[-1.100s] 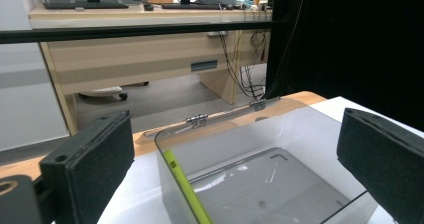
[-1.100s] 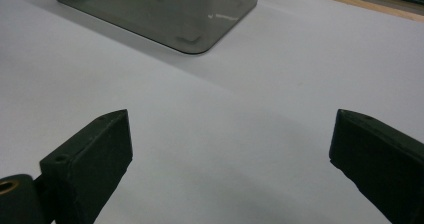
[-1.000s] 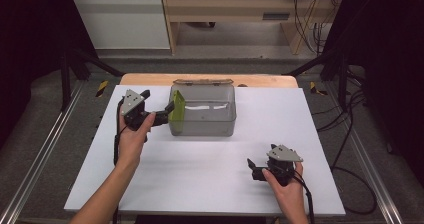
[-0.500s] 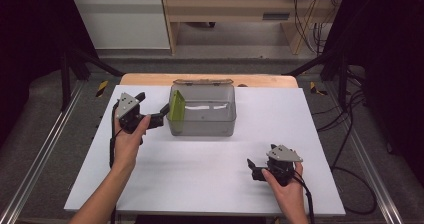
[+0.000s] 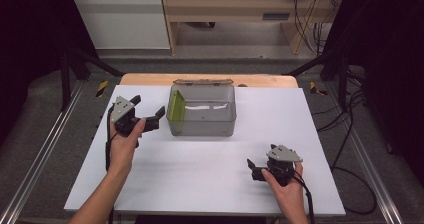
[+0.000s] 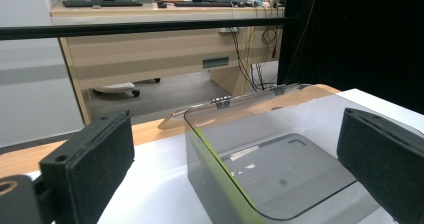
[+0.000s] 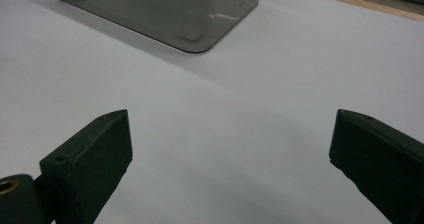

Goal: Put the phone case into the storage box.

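Observation:
A clear grey plastic box (image 5: 210, 119) stands at the table's middle back, its hinged lid (image 5: 202, 82) folded behind it. A yellow-green panel (image 5: 176, 106) stands against its left wall inside. My left gripper (image 5: 156, 119) hovers just left of the box, open, with nothing between its jaws. In the left gripper view the left gripper (image 6: 235, 159) frames the box (image 6: 280, 169) and the green panel's edge (image 6: 220, 184). My right gripper (image 5: 252, 169) rests near the front right, open and holding nothing. In the right gripper view the right gripper (image 7: 230, 149) points over bare table toward the box (image 7: 165, 9).
The white tabletop (image 5: 200, 184) lies on a wooden board (image 5: 150, 79) that shows at the far edge. Metal rails (image 5: 40, 154) run along both sides. Cables (image 5: 350, 149) trail on the floor to the right. A desk (image 6: 150, 39) stands beyond the table.
My left gripper has drawn back leftward from the box's left wall and the green panel, and a small gap now separates them. The right gripper has stayed put.

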A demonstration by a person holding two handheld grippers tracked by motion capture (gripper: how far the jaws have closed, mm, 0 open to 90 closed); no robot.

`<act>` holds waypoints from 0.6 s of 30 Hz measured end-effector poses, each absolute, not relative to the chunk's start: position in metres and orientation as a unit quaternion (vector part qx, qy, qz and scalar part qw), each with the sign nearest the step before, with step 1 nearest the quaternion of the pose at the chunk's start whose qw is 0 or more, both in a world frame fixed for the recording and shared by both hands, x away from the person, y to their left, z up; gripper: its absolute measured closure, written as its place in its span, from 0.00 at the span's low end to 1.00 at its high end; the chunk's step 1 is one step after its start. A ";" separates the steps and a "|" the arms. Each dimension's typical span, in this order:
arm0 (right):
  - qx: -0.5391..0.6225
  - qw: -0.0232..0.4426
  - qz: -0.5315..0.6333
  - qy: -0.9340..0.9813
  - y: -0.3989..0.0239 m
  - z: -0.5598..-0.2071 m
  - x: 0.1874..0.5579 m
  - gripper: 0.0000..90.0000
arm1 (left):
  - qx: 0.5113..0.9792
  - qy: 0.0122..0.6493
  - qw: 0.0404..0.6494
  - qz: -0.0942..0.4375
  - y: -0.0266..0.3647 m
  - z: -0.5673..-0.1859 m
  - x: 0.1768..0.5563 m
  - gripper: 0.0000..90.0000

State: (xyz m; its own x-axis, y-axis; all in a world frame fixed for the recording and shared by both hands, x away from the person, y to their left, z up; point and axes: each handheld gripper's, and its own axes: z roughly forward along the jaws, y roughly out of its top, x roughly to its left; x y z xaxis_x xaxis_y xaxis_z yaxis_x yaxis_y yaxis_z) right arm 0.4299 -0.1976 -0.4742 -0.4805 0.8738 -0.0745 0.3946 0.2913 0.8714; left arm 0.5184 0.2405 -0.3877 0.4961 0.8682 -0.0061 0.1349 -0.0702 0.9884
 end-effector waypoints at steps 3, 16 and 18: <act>0.422 0.285 0.419 0.752 -0.197 -0.474 0.430 0.05 | 0.654 0.383 0.566 0.325 0.242 -0.389 0.517 0.02; 0.422 0.285 0.419 0.752 -0.197 -0.474 0.430 0.05 | 0.651 0.380 0.567 0.332 0.249 -0.398 0.507 0.01; 0.422 0.285 0.419 0.752 -0.197 -0.474 0.430 0.05 | 0.651 0.380 0.567 0.332 0.250 -0.398 0.506 0.02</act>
